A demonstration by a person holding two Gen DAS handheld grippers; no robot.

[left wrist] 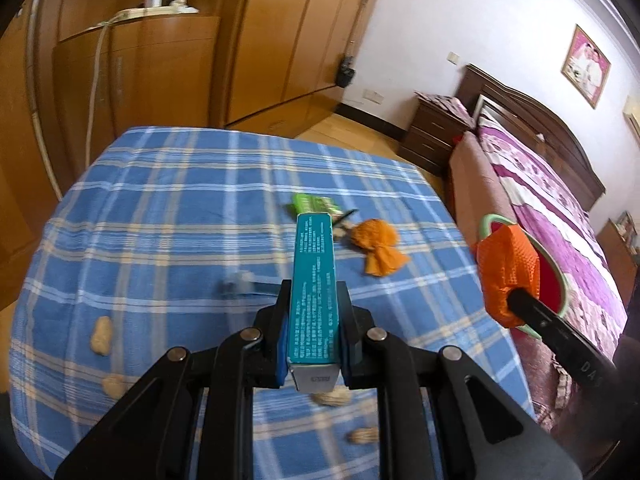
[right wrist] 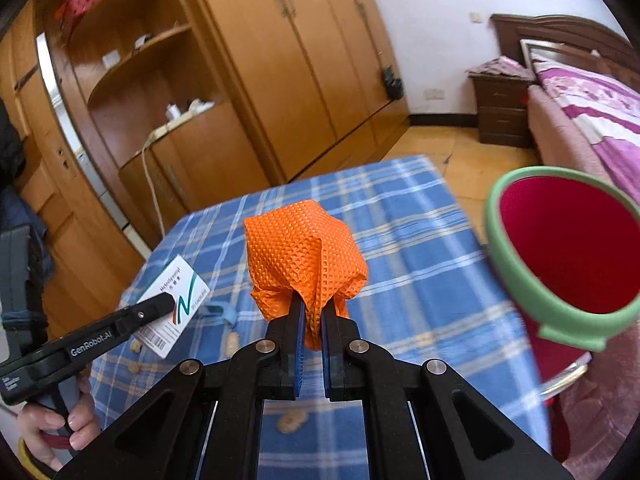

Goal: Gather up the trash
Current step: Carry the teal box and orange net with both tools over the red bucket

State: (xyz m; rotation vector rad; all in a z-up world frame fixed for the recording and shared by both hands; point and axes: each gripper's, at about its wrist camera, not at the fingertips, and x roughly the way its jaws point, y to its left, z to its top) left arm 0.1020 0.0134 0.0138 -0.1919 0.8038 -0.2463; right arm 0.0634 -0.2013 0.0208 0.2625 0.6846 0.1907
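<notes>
— Two grippers are up over the table point(left wrist: 168, 200), both tilted downward. What is each one doing?

— The left gripper point(left wrist: 314, 312) has its jaws pressed against the sides of a long teal carton point(left wrist: 313, 280), which sticks straight out ahead of the fingers. In the right wrist view a hand point(right wrist: 52, 432) grips that tool's handle at the lower left. The right gripper point(right wrist: 312, 320) pinches an orange wad point(right wrist: 304, 256), a waffle-textured sheet bunched into a lump above the fingertips.

— Go from big to small. What surrounds them?

— A blue plaid cloth covers the table. Beyond it stand wooden wardrobes point(right wrist: 304, 60), and to the right a bed point(left wrist: 560, 208) with a purple floral spread. A bin point(right wrist: 560, 248), round, with a pale green rim and red inside, sits just past the table's right edge; nothing can be made out in the part of its interior that shows.

— And on the cloth?

— A second orange wad point(left wrist: 380, 248) lies near the far side beside a green wrapper point(left wrist: 316, 202). Several peanuts point(left wrist: 101, 336) in their shells are scattered along the near side, well apart from each other.
</notes>
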